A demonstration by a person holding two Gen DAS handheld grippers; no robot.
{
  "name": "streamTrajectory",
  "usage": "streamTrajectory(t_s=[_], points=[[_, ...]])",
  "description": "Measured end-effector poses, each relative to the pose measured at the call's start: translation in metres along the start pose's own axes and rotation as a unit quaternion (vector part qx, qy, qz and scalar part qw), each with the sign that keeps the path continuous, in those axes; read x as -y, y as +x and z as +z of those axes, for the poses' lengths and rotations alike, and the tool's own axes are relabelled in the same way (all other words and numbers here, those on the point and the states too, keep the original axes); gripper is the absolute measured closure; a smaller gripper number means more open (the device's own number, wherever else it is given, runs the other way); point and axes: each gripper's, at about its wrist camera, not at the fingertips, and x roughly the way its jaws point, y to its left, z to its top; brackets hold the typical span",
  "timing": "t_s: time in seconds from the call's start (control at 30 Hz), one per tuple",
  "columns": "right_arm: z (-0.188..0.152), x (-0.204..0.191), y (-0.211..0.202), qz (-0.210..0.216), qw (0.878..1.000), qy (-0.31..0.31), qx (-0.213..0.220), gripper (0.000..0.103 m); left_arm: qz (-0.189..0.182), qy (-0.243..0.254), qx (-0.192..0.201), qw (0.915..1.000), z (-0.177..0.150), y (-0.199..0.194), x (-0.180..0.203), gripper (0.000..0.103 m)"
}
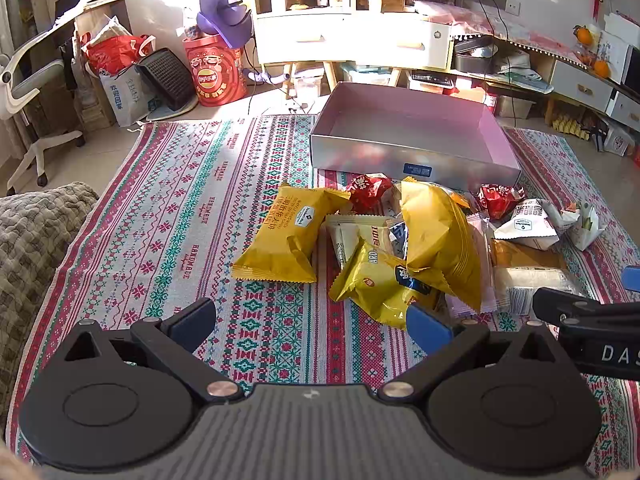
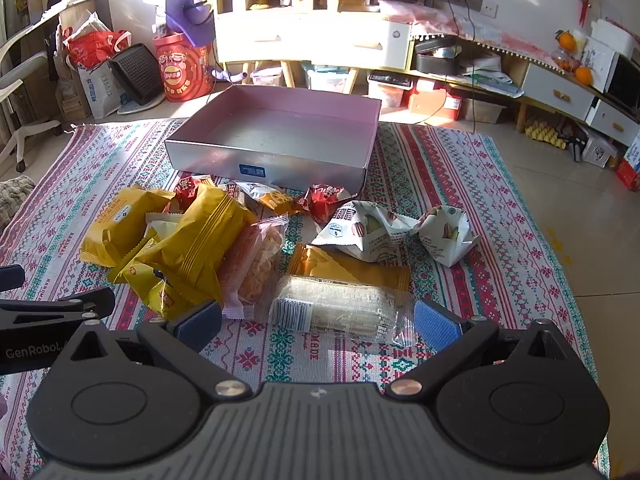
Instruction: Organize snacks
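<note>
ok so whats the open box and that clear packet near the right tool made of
Open box: looks like rigid cardboard with a silvery, slightly reflective outer finish and a pink lining; thin straight walls suggest card. Clear packet: thin glossy transparent plastic film, crinkled, contents visible through it.

left tongs gape over the patterned rug, snack packets before the silver box.
</note>
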Motion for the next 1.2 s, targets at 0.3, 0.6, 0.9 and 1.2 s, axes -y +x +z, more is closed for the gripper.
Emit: streamTrajectory(t_s=[0.3, 0.6, 0.9, 1.2], points=[[-0.004, 0.001, 0.005, -0.015, 1.0, -0.002, -0.008, 0.0, -0.002, 0.004, -0.003, 1.0, 0.001, 0.001, 0.0, 0.0], [0.014, 0.02, 0.005, 0.008, 0.999, 0.017, -0.038, 0.0, -0.031, 0.026, -0.027, 0.9988, 0.021, 0.006, -0.014, 0.0], [0.043, 0.033, 0.008, 0.048, 0.996, 0.023, -0.067, 0.001, -0.059, 0.019, -0.074, 0.9953, 0.05, 0.031, -0.039, 0.0], [0.06, 0.021, 0.03, 0.166, 0.977, 0.051, -0.123, 0.016, -0.088, 0.016, -0.094, 0.9916, 0.067, 0.065, -0.052, 0.004]])
